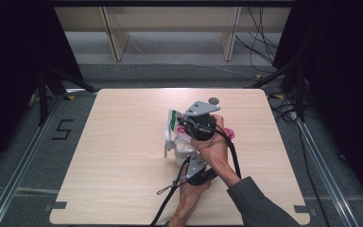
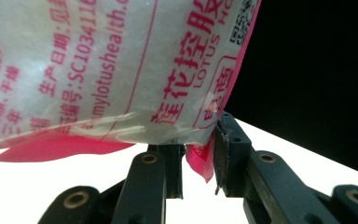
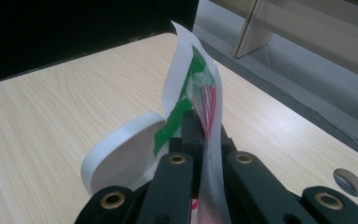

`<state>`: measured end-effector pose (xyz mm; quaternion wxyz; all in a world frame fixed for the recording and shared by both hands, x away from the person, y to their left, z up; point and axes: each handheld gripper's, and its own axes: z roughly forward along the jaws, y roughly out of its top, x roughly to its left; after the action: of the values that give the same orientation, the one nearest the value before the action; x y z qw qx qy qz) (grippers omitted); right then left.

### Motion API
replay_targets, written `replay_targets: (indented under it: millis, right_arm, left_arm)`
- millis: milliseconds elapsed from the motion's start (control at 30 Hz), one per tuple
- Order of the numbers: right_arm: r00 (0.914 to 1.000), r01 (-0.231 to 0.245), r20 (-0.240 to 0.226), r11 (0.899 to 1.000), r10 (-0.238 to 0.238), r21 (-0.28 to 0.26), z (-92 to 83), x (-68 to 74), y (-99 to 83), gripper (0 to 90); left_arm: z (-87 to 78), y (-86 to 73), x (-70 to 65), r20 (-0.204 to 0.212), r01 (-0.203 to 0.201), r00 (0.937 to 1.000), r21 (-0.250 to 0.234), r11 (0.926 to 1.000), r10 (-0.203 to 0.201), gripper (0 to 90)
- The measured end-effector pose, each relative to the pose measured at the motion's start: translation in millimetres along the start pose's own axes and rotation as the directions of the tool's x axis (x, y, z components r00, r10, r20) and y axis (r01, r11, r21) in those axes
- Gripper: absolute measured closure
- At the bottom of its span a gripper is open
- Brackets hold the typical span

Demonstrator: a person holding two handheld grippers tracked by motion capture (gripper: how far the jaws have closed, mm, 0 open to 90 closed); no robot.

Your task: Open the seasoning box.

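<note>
A white plastic packet (image 1: 174, 119) with green and red print is held up over the middle of the table, with a gripper on each end. My right gripper (image 1: 179, 124), the upper one in the high view, is shut on its green-printed end (image 3: 186, 93). Nearer the person, my left gripper (image 1: 187, 156) is shut on the packet's pink lower edge (image 2: 200, 161); the packet's face with red writing (image 2: 102, 65) hangs just above its jaws. A white container (image 1: 182, 152) with an open round lid (image 3: 116, 158) stands under the packet.
A round cable hole (image 1: 213, 100) sits near the wooden table's (image 1: 123, 156) far edge, to the right of the grippers, and is the cable hole (image 3: 349, 182) in the right gripper view too. Beyond the table are shelf legs (image 1: 116, 38) and floor cables (image 1: 264, 42).
</note>
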<state>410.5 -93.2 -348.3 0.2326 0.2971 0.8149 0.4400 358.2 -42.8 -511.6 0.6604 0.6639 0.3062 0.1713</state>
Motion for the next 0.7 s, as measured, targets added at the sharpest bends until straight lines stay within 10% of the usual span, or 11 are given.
replay_targets:
  millis: [700]
  right_arm:
    - [1.0000, 0.000, 0.001, 1.000, 0.000, -0.022, 1.9, -1.8, -1.4, 90.0]
  left_arm:
    - [0.4, -0.9, 0.5, -0.002, 0.011, 0.9999, 0.008, 0.9999, -0.011, 74.2]
